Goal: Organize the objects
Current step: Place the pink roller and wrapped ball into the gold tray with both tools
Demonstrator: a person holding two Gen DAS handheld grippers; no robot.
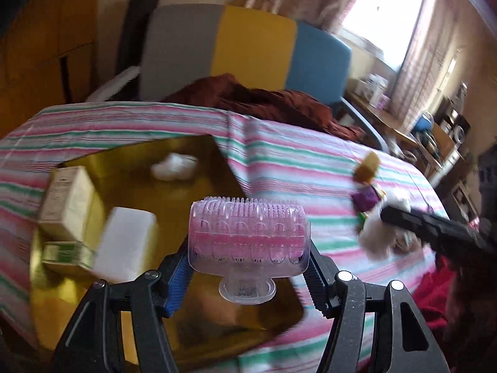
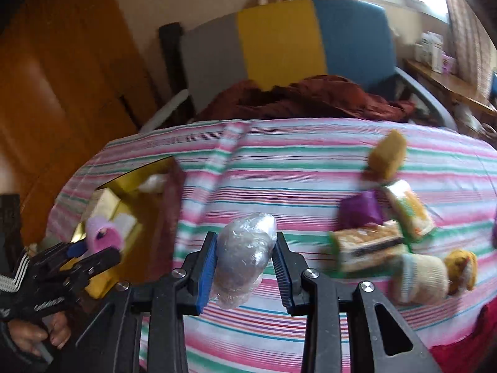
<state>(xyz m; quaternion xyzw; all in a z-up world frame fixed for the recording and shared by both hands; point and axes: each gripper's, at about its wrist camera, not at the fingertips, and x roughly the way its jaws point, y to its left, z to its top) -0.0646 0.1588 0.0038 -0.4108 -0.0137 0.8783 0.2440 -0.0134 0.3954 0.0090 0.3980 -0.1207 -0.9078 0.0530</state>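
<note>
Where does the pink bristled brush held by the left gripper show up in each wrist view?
Left wrist view: the pink brush sits at centre, clamped between the left gripper fingers, above the gold box.
Right wrist view: the pink brush is at far left, seen end-on.
Shared landmark: the gold box on the striped cloth.

daylight from window [image 1: 385,15], glare | motion blur throughout | fisheye-bent, dark corners
</note>
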